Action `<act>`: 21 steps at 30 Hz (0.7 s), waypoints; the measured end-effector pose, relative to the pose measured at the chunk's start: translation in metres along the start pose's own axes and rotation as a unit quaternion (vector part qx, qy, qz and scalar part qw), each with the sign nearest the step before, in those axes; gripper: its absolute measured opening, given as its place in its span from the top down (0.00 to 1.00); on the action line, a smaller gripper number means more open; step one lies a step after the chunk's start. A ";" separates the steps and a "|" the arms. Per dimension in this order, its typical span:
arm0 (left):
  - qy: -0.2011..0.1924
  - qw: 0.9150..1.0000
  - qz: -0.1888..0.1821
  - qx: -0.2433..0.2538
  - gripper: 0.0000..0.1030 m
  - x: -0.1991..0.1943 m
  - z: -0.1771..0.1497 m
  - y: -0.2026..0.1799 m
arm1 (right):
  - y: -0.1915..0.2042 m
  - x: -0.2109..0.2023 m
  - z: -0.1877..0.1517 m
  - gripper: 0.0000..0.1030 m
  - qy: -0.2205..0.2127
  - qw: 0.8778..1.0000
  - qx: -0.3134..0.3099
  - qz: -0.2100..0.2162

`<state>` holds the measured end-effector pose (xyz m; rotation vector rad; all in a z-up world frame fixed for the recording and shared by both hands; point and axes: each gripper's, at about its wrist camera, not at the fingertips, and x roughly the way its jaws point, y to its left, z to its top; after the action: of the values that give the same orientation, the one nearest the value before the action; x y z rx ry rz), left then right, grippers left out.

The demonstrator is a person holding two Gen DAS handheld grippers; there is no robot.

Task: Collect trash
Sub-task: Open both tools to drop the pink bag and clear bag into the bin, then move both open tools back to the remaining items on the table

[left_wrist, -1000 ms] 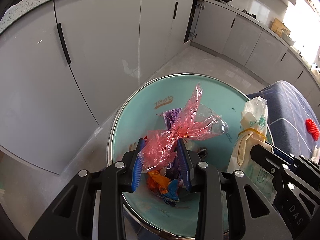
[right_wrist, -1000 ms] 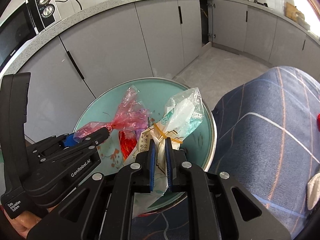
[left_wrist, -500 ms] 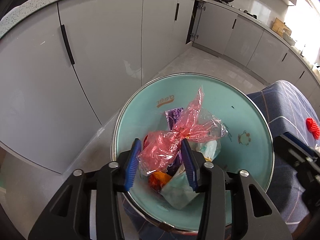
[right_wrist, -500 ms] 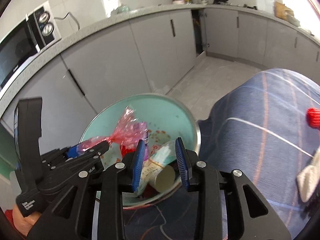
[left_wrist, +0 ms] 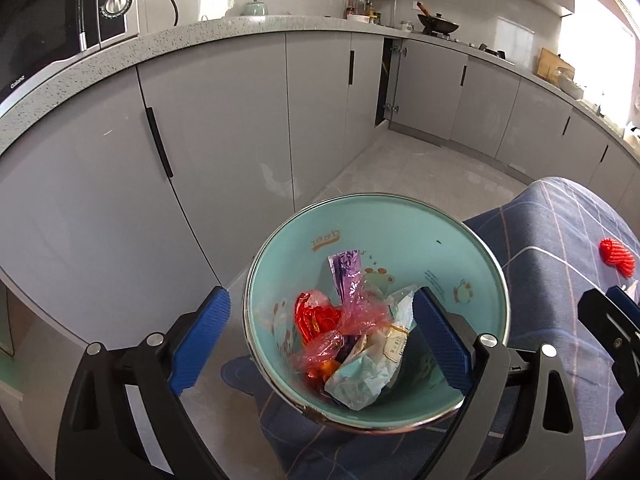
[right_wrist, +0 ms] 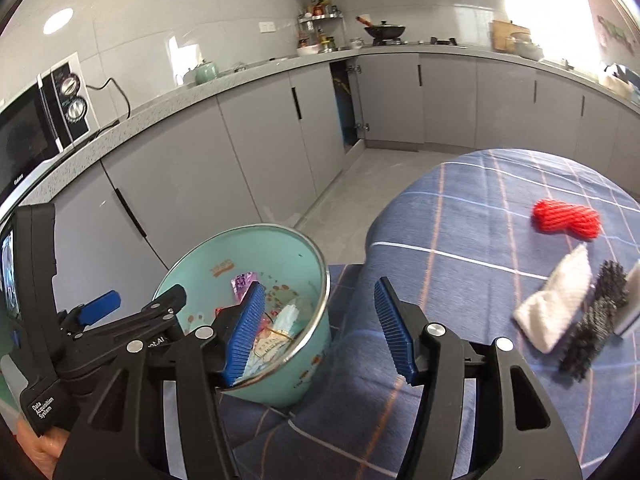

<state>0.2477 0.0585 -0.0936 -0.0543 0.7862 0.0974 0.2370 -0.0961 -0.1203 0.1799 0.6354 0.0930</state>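
The left claw (left_wrist: 320, 338) and the right claw (right_wrist: 320, 328) are both gaping wide, gripping nothing, side by side.

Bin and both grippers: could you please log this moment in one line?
left gripper: open | right gripper: open | pink bag, white bag: in bin

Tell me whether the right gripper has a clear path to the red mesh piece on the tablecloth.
Probably yes. The right gripper is open and empty, and the red mesh piece lies alone on bare tablecloth, ahead and to its right, with nothing between them.
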 end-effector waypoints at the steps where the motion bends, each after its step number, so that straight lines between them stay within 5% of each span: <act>1: -0.001 1.000 0.002 -0.001 0.11 -0.003 0.000 0.000 | -0.002 -0.003 0.000 0.44 -0.002 1.000 0.004 -0.001; 21: -0.035 0.997 -0.024 0.059 0.10 -0.054 -0.011 -0.057 | -0.070 -0.083 -0.020 0.45 -0.059 0.993 0.070 -0.070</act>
<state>0.2081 -0.0025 -0.0619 0.0426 0.7181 0.0061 0.1606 -0.1739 -0.1019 0.2725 0.5351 -0.0975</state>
